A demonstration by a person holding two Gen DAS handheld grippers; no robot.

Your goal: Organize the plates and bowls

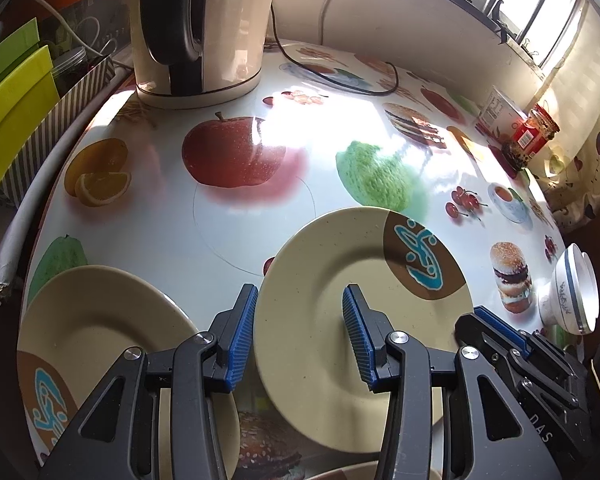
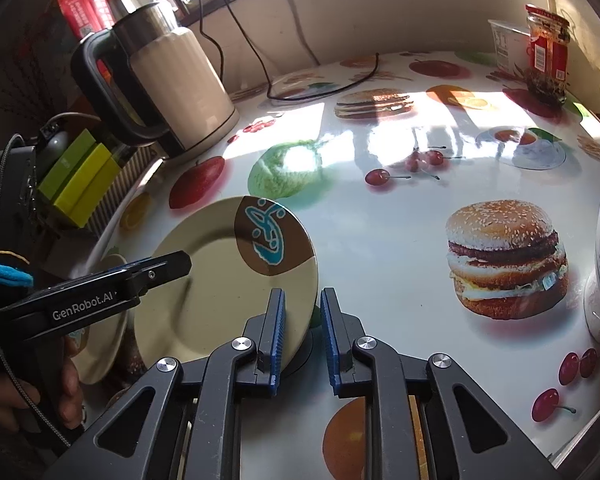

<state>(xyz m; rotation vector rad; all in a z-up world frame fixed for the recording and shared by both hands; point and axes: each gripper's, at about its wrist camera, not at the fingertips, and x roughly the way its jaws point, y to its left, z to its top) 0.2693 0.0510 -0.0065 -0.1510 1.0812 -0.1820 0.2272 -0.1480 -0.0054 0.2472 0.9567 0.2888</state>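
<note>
Blue-padded fingers (image 1: 242, 340) of the left tool (image 1: 300, 336) straddle the near-left rim of a tilted beige plate (image 1: 340, 300), one finger over its face and one outside, not visibly pressing. At the plate's right edge, the right tool (image 2: 303, 332) has its jaws narrowed around the rim; whether the pads bite is unclear. This plate with its brown-and-blue motif stands raised off the fruit-printed counter (image 2: 400, 184). A second matching plate (image 1: 100, 320) lies flat to the left. One white bowl (image 1: 572, 292) sits at the right, and a cream kettle (image 1: 204, 28) stands behind.
</note>
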